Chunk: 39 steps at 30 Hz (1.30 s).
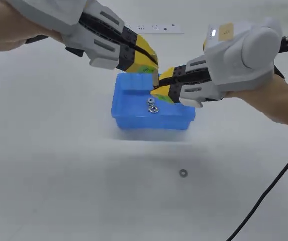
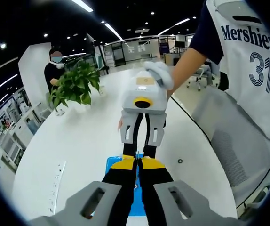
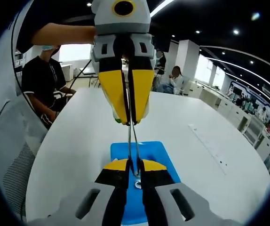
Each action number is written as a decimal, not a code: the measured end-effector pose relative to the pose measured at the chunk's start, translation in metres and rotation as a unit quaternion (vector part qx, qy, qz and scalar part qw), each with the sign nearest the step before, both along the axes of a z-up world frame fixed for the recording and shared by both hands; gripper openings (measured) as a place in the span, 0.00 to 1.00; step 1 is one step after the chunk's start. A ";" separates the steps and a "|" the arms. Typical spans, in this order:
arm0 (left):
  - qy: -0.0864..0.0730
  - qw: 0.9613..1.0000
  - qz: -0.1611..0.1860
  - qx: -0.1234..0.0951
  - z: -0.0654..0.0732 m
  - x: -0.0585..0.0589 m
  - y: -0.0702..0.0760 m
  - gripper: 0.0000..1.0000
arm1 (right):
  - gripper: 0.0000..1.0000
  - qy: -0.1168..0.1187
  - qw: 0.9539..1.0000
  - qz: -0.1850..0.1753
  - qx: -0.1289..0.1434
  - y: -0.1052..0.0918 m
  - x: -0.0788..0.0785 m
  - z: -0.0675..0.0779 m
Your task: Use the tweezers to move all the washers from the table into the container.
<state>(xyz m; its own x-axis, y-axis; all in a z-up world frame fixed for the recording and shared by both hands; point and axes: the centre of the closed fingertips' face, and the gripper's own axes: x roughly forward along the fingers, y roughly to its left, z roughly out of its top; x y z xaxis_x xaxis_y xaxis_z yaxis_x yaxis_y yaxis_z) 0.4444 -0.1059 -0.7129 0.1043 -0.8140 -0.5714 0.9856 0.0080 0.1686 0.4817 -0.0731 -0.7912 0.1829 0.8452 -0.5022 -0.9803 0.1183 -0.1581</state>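
Head view: the left gripper [image 1: 153, 68] comes in from the upper left and the right gripper [image 1: 158, 89] from the right. Their yellow-tipped tongs meet nose to nose above the far part of the blue rectangular plastic container [image 1: 129, 110]. The container sits mid-frame on the white table [image 1: 58, 165].

Washers: two small silver ring washers [image 1: 154, 109] lie inside the container, close together and below the right tongs. A third loose silver washer [image 1: 183, 173] lies flat on the table on the person's side, well apart from the container.

Right gripper view: slim metal tweezers [image 3: 131, 141] run from the left tongs at the top down into the right gripper's own tongs at the bottom.
- Left tongs: clenched on the tweezers' upper end.
- Right tongs: pinched in against the two tweezer arms, low down near the points.
- The tweezer points sit over the blue container, just above a washer lying there. I cannot tell whether they touch it.

Surroundings:
- A long white power strip [image 1: 154, 27] lies at the far side of the table.
- A black cable [image 1: 269, 191] trails across the table at lower right.
- In the left gripper view, a green potted plant [image 2: 74, 87] stands farther along the table, with a person in a dark top just behind it.
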 end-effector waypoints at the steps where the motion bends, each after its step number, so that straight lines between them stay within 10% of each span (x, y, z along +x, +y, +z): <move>1: 0.009 1.000 0.009 0.018 -0.004 -0.002 0.004 0.06 | 0.10 0.003 1.000 0.001 -0.009 0.001 0.003 -0.007; 4: 0.014 1.000 0.007 0.019 -0.030 0.032 0.010 0.06 | 0.10 0.012 1.000 0.007 -0.016 0.004 0.005 -0.020; 16: 0.048 0.998 0.024 0.017 -0.074 0.055 0.014 0.06 | 0.11 0.040 0.998 0.004 -0.039 0.002 0.011 -0.057; 39: 0.047 0.999 0.020 0.020 -0.070 0.049 0.007 0.06 | 0.15 0.061 0.998 -0.022 -0.026 -0.007 0.010 -0.051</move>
<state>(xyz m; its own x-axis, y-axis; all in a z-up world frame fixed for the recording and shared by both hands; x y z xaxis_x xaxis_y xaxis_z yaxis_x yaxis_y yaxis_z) 0.4934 -0.0992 -0.7833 0.0818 -0.7869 -0.6117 0.9961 0.0437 0.0771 0.4922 -0.0803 -0.8427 0.1532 0.8100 -0.5660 -0.9868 0.1554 -0.0447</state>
